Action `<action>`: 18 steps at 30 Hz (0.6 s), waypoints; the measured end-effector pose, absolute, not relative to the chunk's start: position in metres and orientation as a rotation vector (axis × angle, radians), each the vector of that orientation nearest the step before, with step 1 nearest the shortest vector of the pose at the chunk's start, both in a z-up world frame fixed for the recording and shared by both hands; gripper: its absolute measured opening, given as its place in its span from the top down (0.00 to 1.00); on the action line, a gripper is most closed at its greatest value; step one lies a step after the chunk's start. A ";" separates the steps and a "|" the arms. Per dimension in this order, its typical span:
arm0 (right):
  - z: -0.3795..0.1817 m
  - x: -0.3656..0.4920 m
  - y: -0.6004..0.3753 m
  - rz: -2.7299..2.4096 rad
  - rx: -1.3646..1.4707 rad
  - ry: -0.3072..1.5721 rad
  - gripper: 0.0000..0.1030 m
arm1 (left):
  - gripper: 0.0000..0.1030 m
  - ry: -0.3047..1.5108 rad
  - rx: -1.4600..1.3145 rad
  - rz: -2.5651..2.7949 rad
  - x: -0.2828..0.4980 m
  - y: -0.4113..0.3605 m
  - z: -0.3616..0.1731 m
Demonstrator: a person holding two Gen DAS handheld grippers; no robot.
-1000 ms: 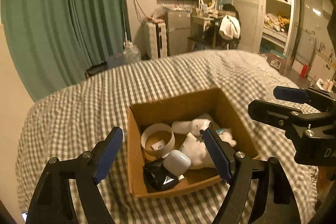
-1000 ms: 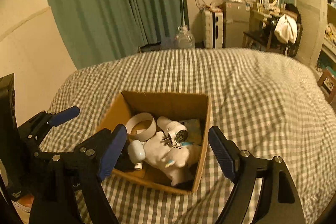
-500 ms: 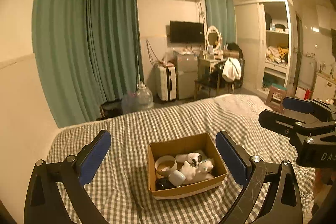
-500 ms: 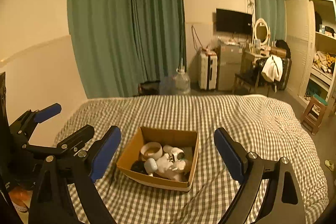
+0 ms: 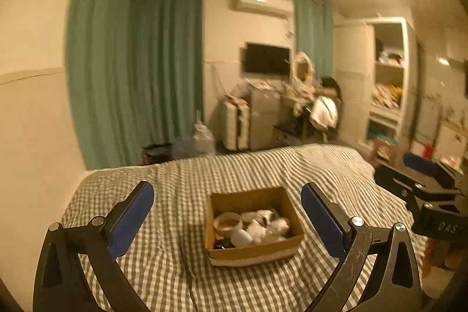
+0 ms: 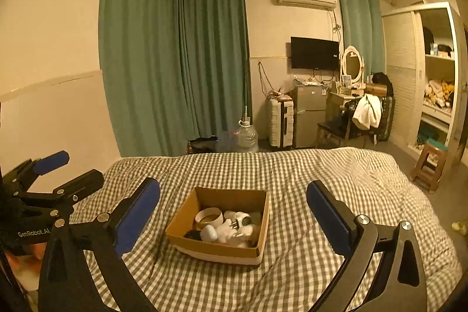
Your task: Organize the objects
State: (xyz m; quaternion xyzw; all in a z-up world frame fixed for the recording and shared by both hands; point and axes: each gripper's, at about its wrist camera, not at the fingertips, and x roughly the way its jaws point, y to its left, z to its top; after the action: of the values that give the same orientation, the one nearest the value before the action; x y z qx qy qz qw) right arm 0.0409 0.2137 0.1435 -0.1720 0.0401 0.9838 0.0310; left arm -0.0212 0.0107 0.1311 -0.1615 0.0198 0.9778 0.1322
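Observation:
A brown cardboard box (image 5: 251, 252) (image 6: 218, 249) sits on a bed with a grey-and-white checked cover (image 5: 181, 189) (image 6: 321, 174). Inside lie a roll of tape (image 5: 227, 222) (image 6: 208, 217), a white plush toy (image 5: 264, 230) (image 6: 231, 231), a white oval case (image 5: 242, 238) (image 6: 208, 233), a white plug adapter (image 6: 240, 217) and something black (image 5: 222, 244). My left gripper (image 5: 226, 208) is held well back from the box, open and empty. My right gripper (image 6: 233, 202) is also back from the box; its jaws are still opening, with nothing between them. Each gripper shows at the edge of the other's view.
Green curtains (image 6: 175, 63) hang behind the bed. A water jug (image 6: 247, 136), a suitcase (image 6: 280, 122), a small fridge (image 6: 310, 113), a dressing table with a mirror (image 6: 351, 66) and a chair stand past the foot. A stool (image 6: 428, 163) and an open wardrobe (image 6: 438, 78) are at right.
Both grippers have pulled back and up from the box, which now looks small and far. Both sets of jaws have spread wider. The box's contents have not moved.

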 end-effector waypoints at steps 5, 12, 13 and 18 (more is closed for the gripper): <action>0.104 0.043 0.212 3.005 -0.437 0.038 0.01 | 0.00 0.094 -0.367 2.960 -0.008 0.014 0.098; -0.005 0.021 0.223 2.889 -0.629 0.152 0.01 | 0.00 0.166 -0.447 3.008 -0.013 0.019 0.016; -0.015 0.022 0.224 2.883 -0.643 0.165 0.00 | 0.00 0.180 -0.473 3.003 -0.014 0.019 0.008; -0.030 0.025 0.227 2.880 -0.680 0.173 0.01 | 0.00 0.195 -0.562 2.998 -0.018 0.014 -0.017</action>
State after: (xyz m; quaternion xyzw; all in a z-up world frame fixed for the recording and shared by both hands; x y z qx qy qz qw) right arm 0.0255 0.2273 -0.0297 -0.2285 0.0582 0.9678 0.0886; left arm -0.0182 0.0144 -0.0165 -0.1837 0.0637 0.9800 0.0427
